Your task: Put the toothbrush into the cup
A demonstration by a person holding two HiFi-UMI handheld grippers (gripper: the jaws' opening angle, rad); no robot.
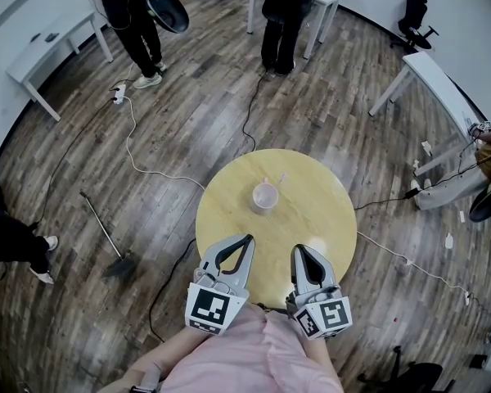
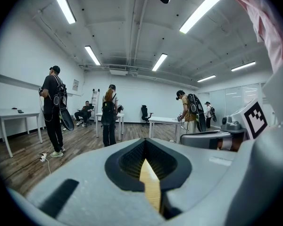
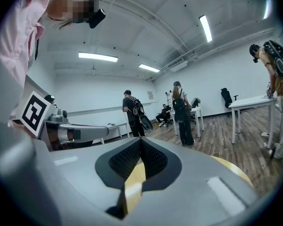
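A small pale cup (image 1: 264, 196) stands near the middle of the round yellow table (image 1: 311, 188). A thin pale stick, apparently the toothbrush (image 1: 279, 178), leans out of the cup toward the far right. My left gripper (image 1: 247, 238) and right gripper (image 1: 300, 249) hover side by side over the table's near edge, well short of the cup. Each is shut with nothing between its tips. In the left gripper view the left gripper (image 2: 145, 141) shows only a sliver of tabletop through its loop. The right gripper (image 3: 140, 141) looks the same in the right gripper view. Neither gripper view shows the cup.
Wood floor surrounds the table, with cables (image 1: 132, 142) trailing left and right. A broom (image 1: 105, 237) lies at the left. White tables (image 1: 430, 76) stand along the walls. Two people (image 1: 285, 15) stand at the far side. A black chair (image 1: 414, 19) is far right.
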